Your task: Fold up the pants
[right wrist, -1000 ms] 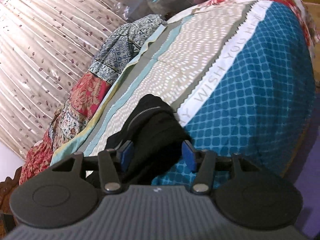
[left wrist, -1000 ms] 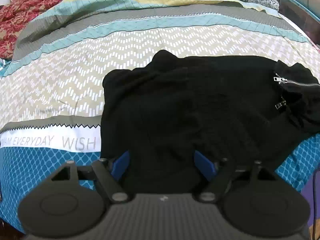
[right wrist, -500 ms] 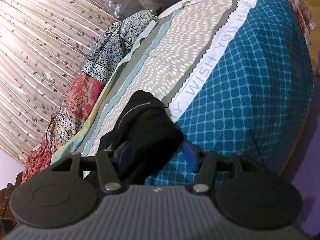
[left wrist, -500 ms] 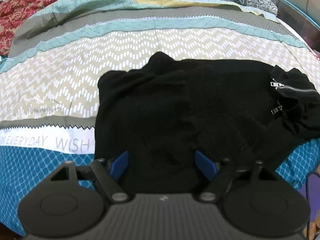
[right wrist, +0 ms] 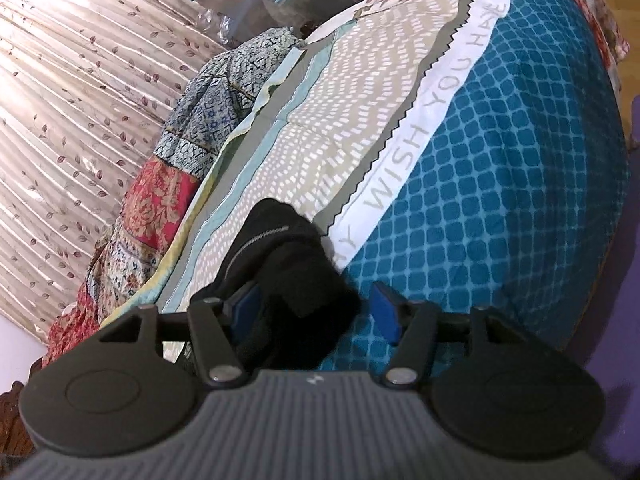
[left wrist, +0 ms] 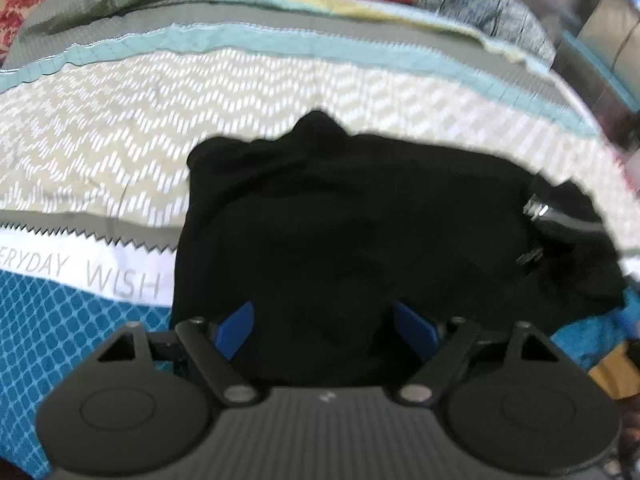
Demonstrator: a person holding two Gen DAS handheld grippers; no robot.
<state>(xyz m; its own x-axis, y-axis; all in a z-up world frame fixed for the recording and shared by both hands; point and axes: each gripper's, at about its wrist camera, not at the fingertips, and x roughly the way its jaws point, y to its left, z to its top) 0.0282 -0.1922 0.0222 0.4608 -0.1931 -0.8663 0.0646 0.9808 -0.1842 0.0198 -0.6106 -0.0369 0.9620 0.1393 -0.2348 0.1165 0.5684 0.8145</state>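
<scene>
The left gripper has its jaws spreading wider over the black pants, the blue pads clear of the cloth. The right gripper opens too; its right pad now stands clear of the bunched pants.

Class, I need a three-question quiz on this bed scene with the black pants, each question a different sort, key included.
1. True or false: the black pants lie on the bedspread.
2. Which word is printed beside the pants: A) WISH B) LOVE C) HOME?
3. Fill in: the silver fastener on the pants is a ____.

Key: 1 true; 2 A; 3 zipper.
</scene>
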